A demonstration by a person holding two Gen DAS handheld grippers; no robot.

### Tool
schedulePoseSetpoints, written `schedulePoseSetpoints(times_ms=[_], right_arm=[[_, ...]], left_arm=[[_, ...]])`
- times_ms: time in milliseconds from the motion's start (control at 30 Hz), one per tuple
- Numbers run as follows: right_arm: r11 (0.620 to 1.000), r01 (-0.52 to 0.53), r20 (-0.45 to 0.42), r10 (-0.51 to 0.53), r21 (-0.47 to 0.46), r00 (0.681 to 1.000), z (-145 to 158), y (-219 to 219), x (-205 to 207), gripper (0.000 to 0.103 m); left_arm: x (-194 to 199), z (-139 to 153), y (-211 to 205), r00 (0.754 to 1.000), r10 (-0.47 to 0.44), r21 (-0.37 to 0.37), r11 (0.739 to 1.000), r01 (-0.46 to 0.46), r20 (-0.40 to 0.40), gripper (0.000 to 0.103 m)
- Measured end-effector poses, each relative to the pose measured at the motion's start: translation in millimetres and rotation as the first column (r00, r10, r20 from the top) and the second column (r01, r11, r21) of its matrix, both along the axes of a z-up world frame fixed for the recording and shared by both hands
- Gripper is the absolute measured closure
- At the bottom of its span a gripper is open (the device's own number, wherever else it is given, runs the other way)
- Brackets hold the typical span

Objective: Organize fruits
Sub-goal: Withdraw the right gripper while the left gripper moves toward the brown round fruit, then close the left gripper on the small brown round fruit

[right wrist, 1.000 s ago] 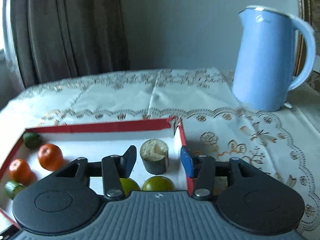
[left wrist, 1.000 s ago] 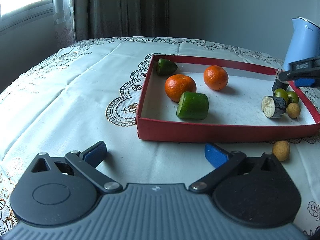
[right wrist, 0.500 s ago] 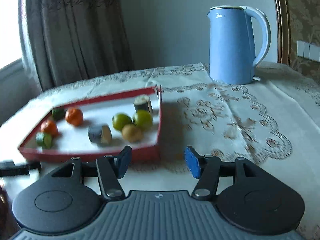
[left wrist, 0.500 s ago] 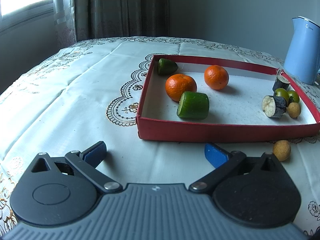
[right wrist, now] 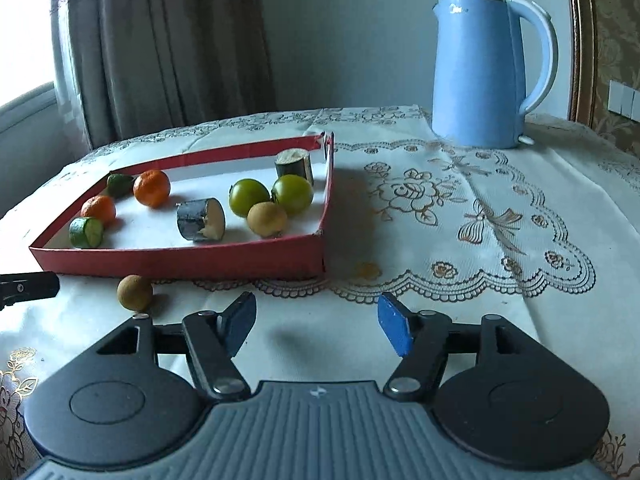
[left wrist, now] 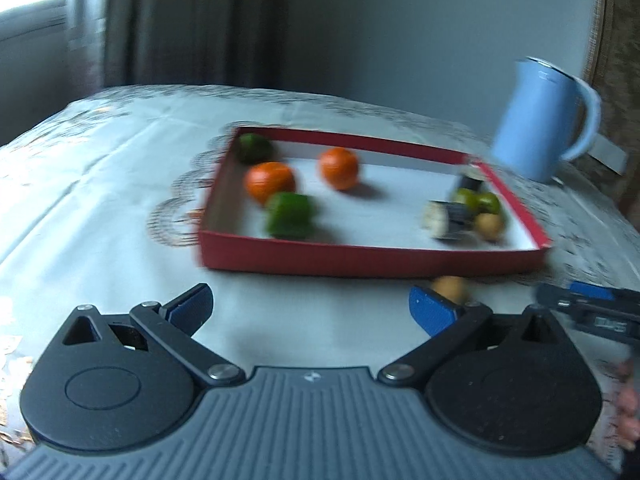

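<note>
Holding: you have nothing in either tool; both hover low over the tablecloth [right wrist: 460, 216] at the near edge of the table.
Left gripper [left wrist: 310, 306]: your jaws are spread wide with bare cloth between the blue pads; this view is motion-blurred.
Right gripper [right wrist: 316, 320]: your jaws are wide apart too, gripping nothing, pointed at the cloth just in front of the tray's near right corner.
Red tray [right wrist: 180, 260]: it sits on the cloth, left of the blue kettle [right wrist: 484, 72], which stands well apart near the table's far right corner.
Tray, left end: two oranges [right wrist: 151, 188] lie there, with a small green piece [right wrist: 119, 184] in the far left corner and a cut green cucumber chunk [right wrist: 86, 232] by the near wall.
Tray, right end: two green round fruits [right wrist: 250, 197] sit side by side, and a yellowish round fruit [right wrist: 267, 219] is just in front of them, touching or nearly so.
Eggplant pieces: one dark chunk [right wrist: 200, 220] lies on its side mid-tray; another [right wrist: 294, 164] stands upright in the far right corner.
Loose fruit: one small tan round fruit [right wrist: 135, 292] rests on the cloth outside the tray, just beside its near wall; in your left view it shows just beyond your right-hand pad [left wrist: 450, 286].
</note>
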State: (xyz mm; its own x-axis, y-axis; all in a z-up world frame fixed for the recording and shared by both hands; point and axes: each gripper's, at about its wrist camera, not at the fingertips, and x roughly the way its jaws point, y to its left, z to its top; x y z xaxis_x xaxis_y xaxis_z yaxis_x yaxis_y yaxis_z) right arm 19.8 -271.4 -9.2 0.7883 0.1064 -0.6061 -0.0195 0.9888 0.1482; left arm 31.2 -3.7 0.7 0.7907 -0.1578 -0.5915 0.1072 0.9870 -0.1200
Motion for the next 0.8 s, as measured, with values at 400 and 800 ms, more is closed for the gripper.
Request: schedulePoseSetpoints(times_ms=[400, 800], right_arm=[[1.000, 0.022, 0.003, -0.022, 0.008, 1.000, -0.6, -3.0, -1.2, 0.027], [1.000, 0.022, 0.001, -0.022, 0.011, 1.000, -1.2, -3.0, -0.7, 0.026]], left_arm=[[14.6, 0.3, -61.3, 0.999, -0.025, 0.056, 0.998, 0.027, -0.029, 0.000], [30.4, -15.3, -88.2, 0.997, 0.011, 0.139, 0.990, 0.000, -0.077, 0.020]])
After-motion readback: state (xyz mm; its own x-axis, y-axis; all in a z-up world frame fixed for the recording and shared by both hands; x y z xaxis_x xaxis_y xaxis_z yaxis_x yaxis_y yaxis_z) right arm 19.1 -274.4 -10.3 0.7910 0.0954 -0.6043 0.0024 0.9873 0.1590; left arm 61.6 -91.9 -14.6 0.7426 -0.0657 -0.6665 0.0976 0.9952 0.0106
